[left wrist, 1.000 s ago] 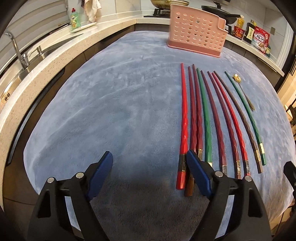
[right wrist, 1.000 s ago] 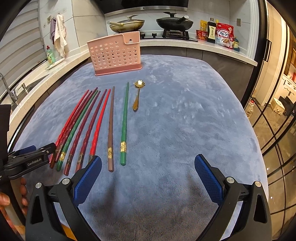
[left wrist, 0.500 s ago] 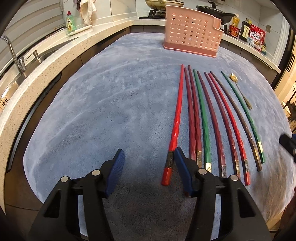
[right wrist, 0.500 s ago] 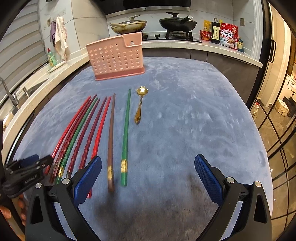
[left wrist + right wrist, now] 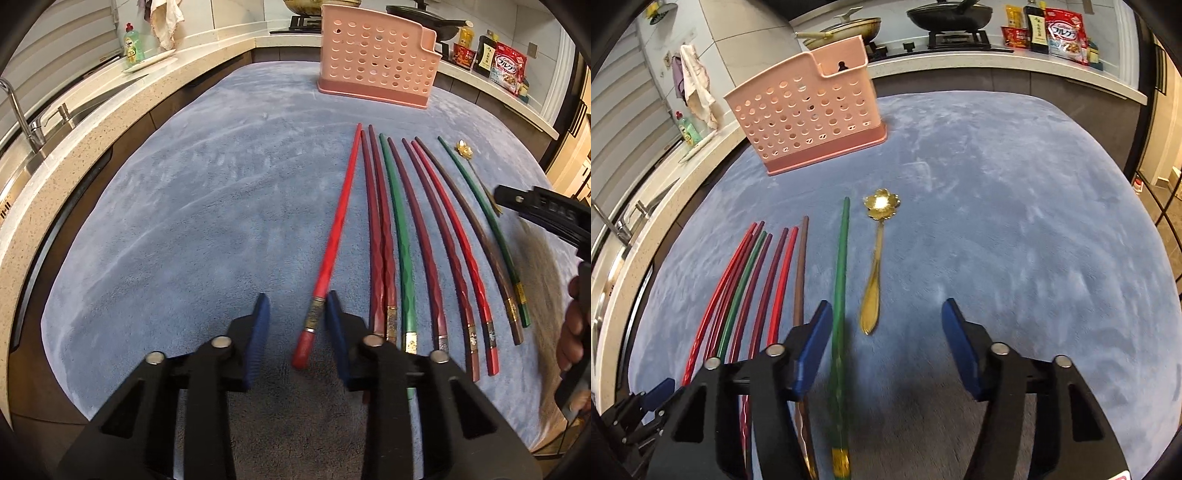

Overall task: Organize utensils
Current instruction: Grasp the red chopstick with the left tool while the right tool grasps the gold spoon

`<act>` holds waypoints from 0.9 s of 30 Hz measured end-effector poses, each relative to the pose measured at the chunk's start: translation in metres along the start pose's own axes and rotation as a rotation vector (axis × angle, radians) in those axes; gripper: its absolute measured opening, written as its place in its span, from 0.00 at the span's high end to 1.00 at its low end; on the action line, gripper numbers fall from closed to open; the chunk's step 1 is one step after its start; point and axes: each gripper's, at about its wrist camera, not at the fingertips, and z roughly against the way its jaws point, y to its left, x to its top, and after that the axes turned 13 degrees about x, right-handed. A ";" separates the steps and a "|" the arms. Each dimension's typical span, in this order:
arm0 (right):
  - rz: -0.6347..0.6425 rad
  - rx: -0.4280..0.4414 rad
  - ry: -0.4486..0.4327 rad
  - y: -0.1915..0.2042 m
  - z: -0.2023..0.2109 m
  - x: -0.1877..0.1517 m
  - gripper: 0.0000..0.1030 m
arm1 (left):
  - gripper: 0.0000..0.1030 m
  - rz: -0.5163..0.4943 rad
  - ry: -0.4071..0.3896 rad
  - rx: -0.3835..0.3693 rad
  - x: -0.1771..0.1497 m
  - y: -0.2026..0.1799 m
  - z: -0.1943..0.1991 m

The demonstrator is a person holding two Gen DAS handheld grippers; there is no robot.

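Note:
Several long chopsticks, red, maroon, green and brown, lie side by side on the blue-grey cloth (image 5: 184, 221). My left gripper (image 5: 297, 317) is open around the butt end of the leftmost bright red chopstick (image 5: 338, 225), which lies skewed from the row and touches the right pad. My right gripper (image 5: 886, 332) is open over the green chopstick (image 5: 840, 266), beside a gold flower-bowl spoon (image 5: 875, 266). The pink perforated utensil holder (image 5: 378, 55) stands upright at the far end; it also shows in the right wrist view (image 5: 805, 114).
A stone counter with a sink and tap (image 5: 22, 118) runs along the left. A dish soap bottle (image 5: 132, 46), pans on a stove (image 5: 945, 14) and food packets (image 5: 1063, 29) sit behind. The cloth's right edge drops off to the floor.
Both grippers moved forward and lower over the chopsticks. The left jaws narrowed around the red chopstick's end and pushed it askew. The right jaws narrowed and now straddle the green chopstick.

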 end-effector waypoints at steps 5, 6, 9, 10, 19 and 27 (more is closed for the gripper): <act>0.013 0.006 0.005 -0.002 -0.013 0.003 0.67 | 0.84 0.018 0.004 -0.001 0.004 0.000 -0.003; 0.011 -0.002 0.011 -0.003 -0.015 0.003 0.69 | 0.85 0.022 0.006 0.000 0.005 0.000 -0.003; 0.006 -0.004 0.005 -0.008 -0.014 0.002 0.80 | 0.86 0.036 0.012 -0.002 0.006 0.001 -0.004; 0.003 -0.002 0.006 -0.010 -0.013 0.002 0.83 | 0.86 0.039 0.014 -0.003 0.006 0.001 -0.004; 0.004 -0.001 0.011 -0.011 0.003 -0.006 0.98 | 0.93 0.055 0.034 -0.023 0.004 0.008 0.001; 0.071 -0.027 -0.041 0.009 0.055 -0.009 0.98 | 0.93 0.076 0.007 -0.034 0.007 0.022 0.023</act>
